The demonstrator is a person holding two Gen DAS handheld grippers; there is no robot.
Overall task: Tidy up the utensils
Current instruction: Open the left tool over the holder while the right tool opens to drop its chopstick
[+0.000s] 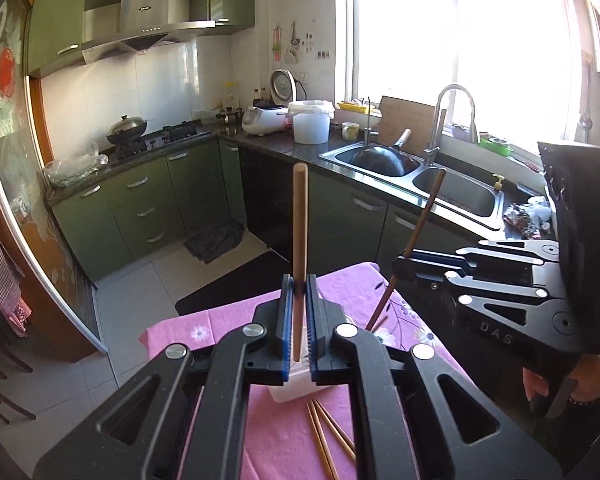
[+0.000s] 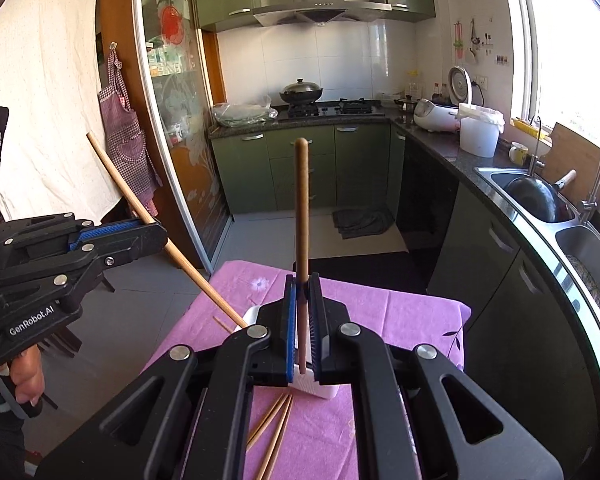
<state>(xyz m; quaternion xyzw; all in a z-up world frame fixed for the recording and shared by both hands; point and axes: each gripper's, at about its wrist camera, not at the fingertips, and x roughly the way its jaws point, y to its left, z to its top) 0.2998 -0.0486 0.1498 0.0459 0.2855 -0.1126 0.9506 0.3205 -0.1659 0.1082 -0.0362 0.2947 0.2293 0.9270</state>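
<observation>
Each gripper has one chopstick pinched between its blue pads. The left gripper (image 1: pixel 300 292) is clamped on a light wooden chopstick (image 1: pixel 300 216) that stands nearly upright out of the jaws, and the right gripper (image 2: pixel 302 292) holds a slightly darker chopstick (image 2: pixel 302 208) the same way. Both lower ends reach down toward a white holder (image 2: pixel 316 388) on the pink floral tablecloth (image 2: pixel 400 320) — I can't tell if the tips are actually inside it.

The left wrist view catches the right gripper from the side, its stick slanting down past the jaws. The right wrist view does the reverse: the left gripper's stick leans steeply, and you can see the hand (image 2: pixel 24 376) on the grip. A few loose chopsticks (image 1: pixel 328 436) lie flat on the cloth just in front of the holder. They're plain round sticks, thin and tan — nothing fancy.
</observation>
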